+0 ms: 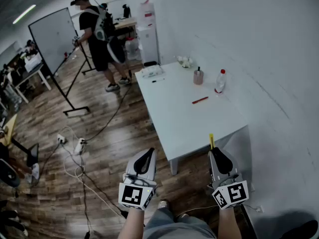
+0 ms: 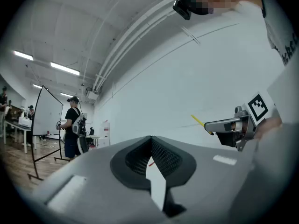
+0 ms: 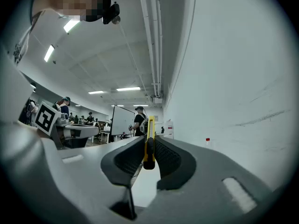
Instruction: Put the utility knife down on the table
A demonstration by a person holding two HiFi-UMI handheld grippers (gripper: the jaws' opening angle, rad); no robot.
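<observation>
While hovering just short of the near edge of the white surface (image 1: 184, 113), grips the yellow utility knife (image 3: 149, 141) in the right claw (image 3: 148, 149), dark pads clenched on its lower end, slim body standing upright and poking out past the tips toward the surface. Not yet set down: held in the air off the near right corner of the surface, touching nothing but the pads. Holds the left claw (image 2: 151, 148) pressed together on nothing, level with the right one, just left of the near corner of the surface, above the wood floor (image 1: 99, 148). Farther along the surface, a red pen (image 1: 200, 100) around the middle; a cup (image 1: 199, 76) and a clear bottle (image 1: 220, 81) with a red cap toward the far right side; a black pen (image 1: 158, 79) and some white clutter at the far end. Beyond the far left corner of the surface, a person (image 1: 99, 39) in dark clothes beside a whiteboard (image 1: 54, 34).
</observation>
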